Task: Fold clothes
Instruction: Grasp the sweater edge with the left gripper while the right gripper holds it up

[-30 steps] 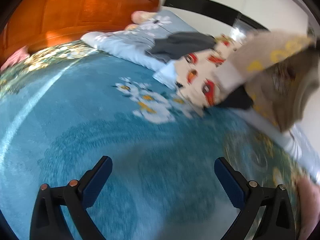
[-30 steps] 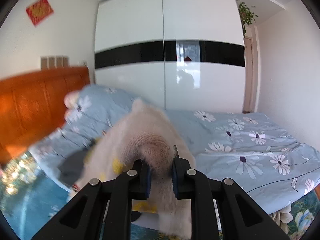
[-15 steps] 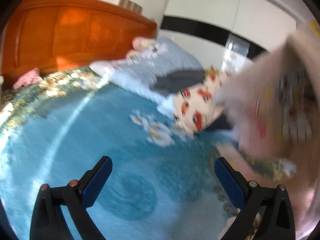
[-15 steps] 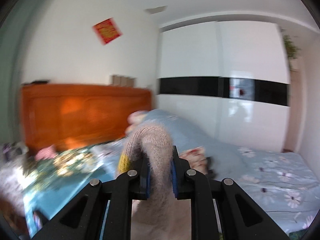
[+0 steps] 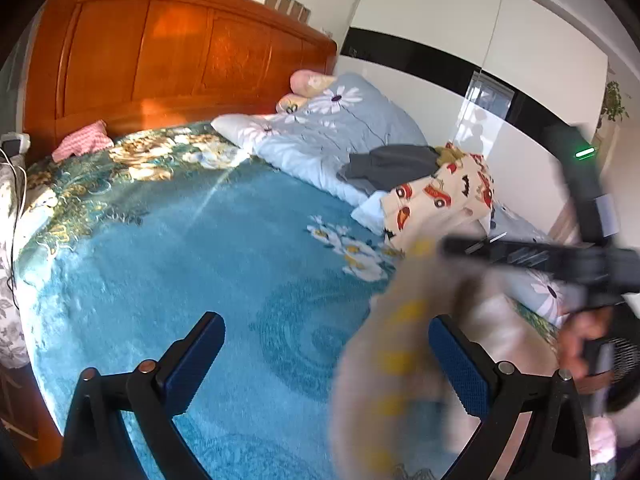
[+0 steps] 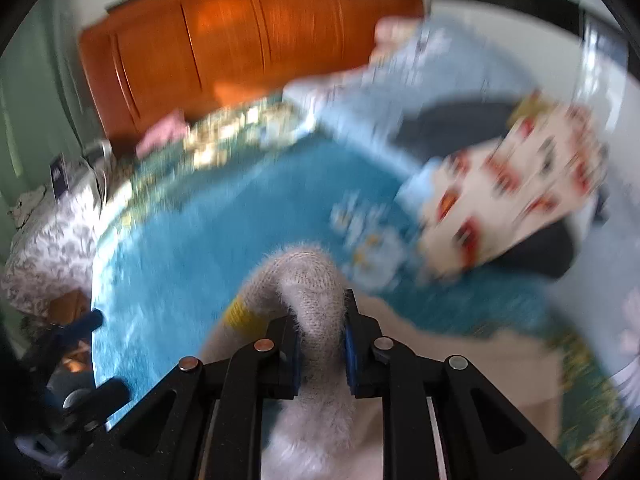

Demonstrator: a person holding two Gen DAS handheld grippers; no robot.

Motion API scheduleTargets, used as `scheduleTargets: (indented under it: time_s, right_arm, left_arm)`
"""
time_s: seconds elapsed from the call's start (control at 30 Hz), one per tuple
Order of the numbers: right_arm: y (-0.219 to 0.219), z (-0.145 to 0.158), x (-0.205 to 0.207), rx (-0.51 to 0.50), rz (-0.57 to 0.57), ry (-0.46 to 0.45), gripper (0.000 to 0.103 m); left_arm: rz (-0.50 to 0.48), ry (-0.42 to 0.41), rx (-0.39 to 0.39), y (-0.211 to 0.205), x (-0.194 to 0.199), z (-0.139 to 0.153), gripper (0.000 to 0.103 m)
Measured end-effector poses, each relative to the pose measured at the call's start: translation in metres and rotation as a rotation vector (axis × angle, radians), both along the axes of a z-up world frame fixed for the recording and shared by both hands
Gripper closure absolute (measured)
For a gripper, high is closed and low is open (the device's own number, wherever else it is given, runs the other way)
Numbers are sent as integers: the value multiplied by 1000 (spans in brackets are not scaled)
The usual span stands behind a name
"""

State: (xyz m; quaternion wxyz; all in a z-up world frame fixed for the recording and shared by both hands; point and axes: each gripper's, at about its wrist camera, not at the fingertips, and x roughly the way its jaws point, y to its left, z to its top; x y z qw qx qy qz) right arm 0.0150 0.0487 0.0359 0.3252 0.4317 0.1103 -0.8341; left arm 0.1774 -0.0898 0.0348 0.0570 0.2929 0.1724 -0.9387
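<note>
A fuzzy beige sweater [image 6: 308, 280] with yellow marks is pinched in my right gripper [image 6: 320, 344], which is shut on a bunched fold of it and points down at the blue bedspread [image 6: 200, 240]. In the left wrist view the same sweater [image 5: 392, 360] hangs as a blur on the right, partly behind my left gripper's right finger [image 5: 456, 360]. My left gripper [image 5: 324, 360] is wide open with nothing gripped. A person's hand [image 5: 576, 344] holds the right tool. The left gripper [image 6: 100, 356] also shows at the lower left of the right wrist view.
A pile of clothes lies at the far right of the bed: a cream garment with red cars [image 5: 440, 196] and a grey one [image 5: 392, 164] on a pale blue daisy quilt [image 5: 332, 128]. An orange wooden headboard [image 5: 180, 52] stands behind, with a pink cloth [image 5: 82, 146] below it.
My right gripper has swung down from facing the wardrobe to facing the bed, carrying the sweater. The sweater has dropped low in front of my left gripper, which has drawn back and up.
</note>
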Motion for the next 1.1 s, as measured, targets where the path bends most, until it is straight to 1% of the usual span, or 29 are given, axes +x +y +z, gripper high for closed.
scheduleTargets:
  time_s: [0.07,0.1,0.17,0.2,0.27,0.33,0.4,0.43,0.5,0.53,0.6,0.63,0.7,0.77,0.8,0.87,0.93,0.97,1.03,1.07,1.1]
  right_arm:
    - [-1,-6,6,-1,7,-4,78]
    - [2,-3,11,-22,15,-5,76]
    - [12,9,22,-82,34,-5,67]
    - [18,15,27,-112,40,1,63]
    - [38,21,39,-135,12,16,48]
    - [60,25,51,-148,-25,33,45]
    - [81,12,67,-105,-68,18,45]
    - [91,3,75,-77,-90,6,45]
    - [108,-25,97,-4,-117,-43,45]
    - [115,-39,108,15,-124,-75,45]
    - [121,-70,131,24,-126,-158,45]
    - [119,-79,139,39,-128,-157,45]
    - [112,-92,155,79,-137,-124,43]
    - [101,-96,162,123,-138,-72,39]
    - [94,-99,163,158,-136,-41,38]
    - [79,-106,166,265,-117,21,38]
    - [66,-113,169,364,-97,85,38]
    - [62,-115,172,391,-95,114,38]
    - [58,-114,175,424,-111,151,38]
    - [56,-114,177,439,-118,165,38]
    - [55,-114,178,459,-124,179,38]
  left_arm:
    - [-21,-13,-30,4,-2,-4,0]
    - [-31,-20,-45,6,-4,-5,0]
    - [-48,-49,-60,10,-10,-12,0]
    - [-57,-63,-56,12,-13,-16,0]
    - [-80,-79,-52,18,-20,-23,0]
    - [-103,-98,-60,23,-26,-30,0]
    - [-119,-127,-83,27,-33,-37,0]
    - [-121,-136,-81,28,-35,-40,0]
    - [-128,-147,-63,27,-38,-44,0]
    - [-129,-149,-60,27,-39,-46,1]
    - [-127,-159,-77,30,-42,-47,2]
    - [-126,-166,-86,31,-43,-48,3]
    - [-123,-182,-101,33,-44,-49,4]
    - [-122,-189,-97,32,-44,-50,4]
    - [-121,-191,-93,32,-44,-50,5]
    - [-117,-192,-95,31,-44,-49,7]
    - [-109,-193,-115,29,-43,-48,15]
    - [-103,-196,-125,27,-43,-47,17]
    - [-90,-205,-115,21,-43,-47,28]
    - [-85,-209,-106,18,-43,-47,31]
    - [-79,-213,-97,15,-44,-47,38]
